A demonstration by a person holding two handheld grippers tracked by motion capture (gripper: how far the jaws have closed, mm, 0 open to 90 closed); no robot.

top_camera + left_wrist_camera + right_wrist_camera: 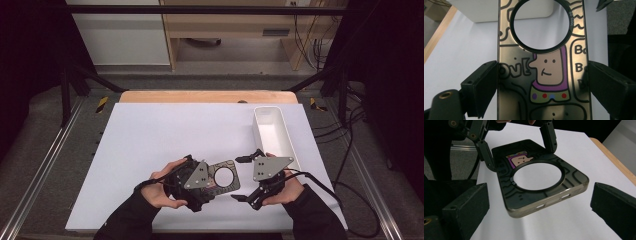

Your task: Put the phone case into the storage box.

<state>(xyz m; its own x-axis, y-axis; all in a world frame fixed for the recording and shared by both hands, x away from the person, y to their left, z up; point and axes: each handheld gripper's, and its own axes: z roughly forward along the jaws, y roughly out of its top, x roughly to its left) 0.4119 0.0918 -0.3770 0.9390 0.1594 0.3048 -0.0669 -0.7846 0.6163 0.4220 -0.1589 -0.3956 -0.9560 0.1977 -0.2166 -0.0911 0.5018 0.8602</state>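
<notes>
White table (150, 150): left tool (541, 82) pinching phone case (541, 75); right tool (539, 205) spread, probably just short of it.

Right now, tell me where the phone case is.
The phone case is held clear of the white sheet in the left claw, near the table's front edge. Its ring end points toward the open right claw, with the white bin behind.

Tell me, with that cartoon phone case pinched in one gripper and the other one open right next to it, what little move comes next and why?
Probably the right gripper should ease forward and close on the free end of the phone case. The left gripper already clamps its long edges, holding it above the white table, while the right jaws stand wide open, facing that end. The white bin sits beside it, perhaps the destination.
</notes>
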